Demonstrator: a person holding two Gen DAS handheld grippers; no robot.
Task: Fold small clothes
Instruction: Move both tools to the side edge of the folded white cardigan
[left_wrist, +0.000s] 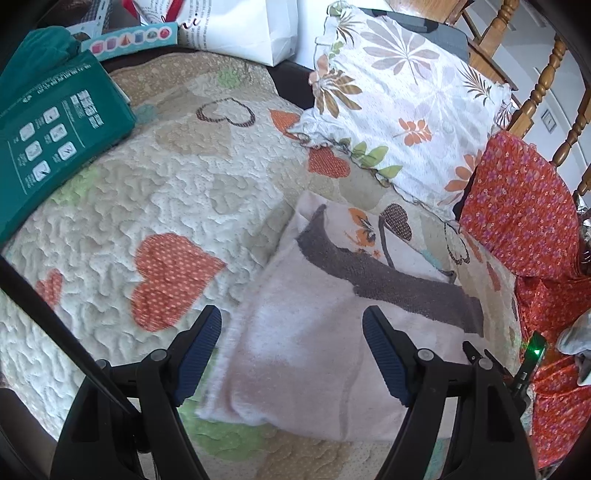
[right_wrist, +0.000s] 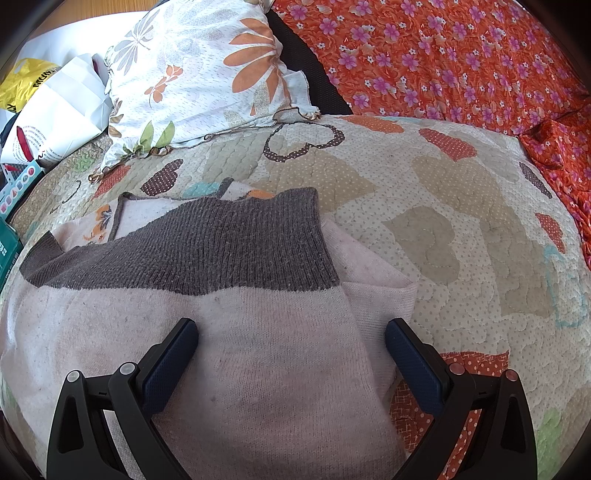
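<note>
the black left gripper with blue pads and its twin, the right gripper, both gape empty over the pale pink knitted garment with a grey ribbed band on the heart-patterned quilt. its length runs away from both; the right sits nearer. small white print on the teal box is unreadable.

The left black plastic two-finger gripper has angular, hollowed arms, each ending in a dark blue ribbed rubber pad and pinned by round grey rivets. Just beside its right arm sits a small black clip with a glowing green light. The right black plastic gripper is built alike, with finely textured blue pads and silver rivets.
</note>
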